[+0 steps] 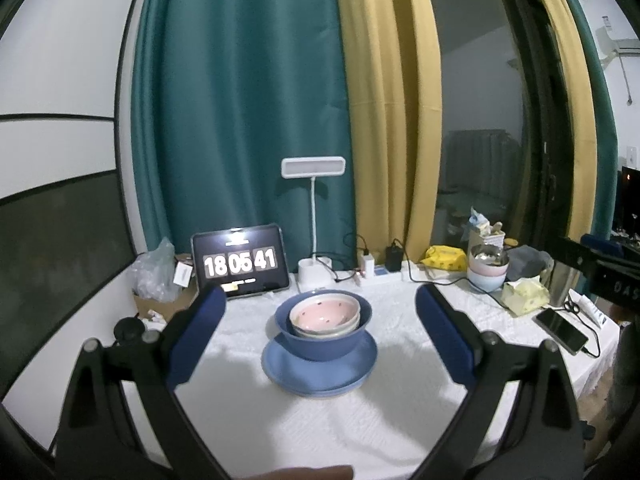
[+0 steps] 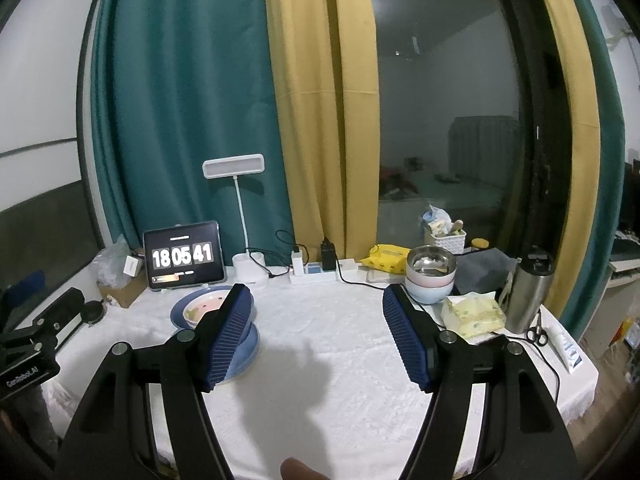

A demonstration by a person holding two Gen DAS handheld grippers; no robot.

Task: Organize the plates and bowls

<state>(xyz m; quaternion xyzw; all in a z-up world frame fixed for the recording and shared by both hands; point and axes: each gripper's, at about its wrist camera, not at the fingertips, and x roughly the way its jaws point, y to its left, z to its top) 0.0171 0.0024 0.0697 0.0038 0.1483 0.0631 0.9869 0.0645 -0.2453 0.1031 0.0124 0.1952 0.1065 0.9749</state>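
A stack stands mid-table: blue plates (image 1: 320, 376) at the bottom, a dark blue bowl (image 1: 323, 338) on them, and a pink spotted bowl (image 1: 324, 312) nested inside with pale bowls under it. My left gripper (image 1: 320, 308) is open, its blue pads wide apart on either side of the stack and touching nothing. In the right wrist view the same stack (image 2: 188, 314) sits at the left, partly hidden behind the left finger. My right gripper (image 2: 318, 304) is open over bare cloth, holding nothing.
At the back stand a tablet clock (image 1: 240, 262), a white desk lamp (image 1: 313, 216) and chargers with cables. A stack of pastel bowls with a steel one on top (image 2: 430, 278) is at the right, beside tissues (image 2: 474, 316), a steel flask (image 2: 528, 292) and a phone (image 1: 562, 330).
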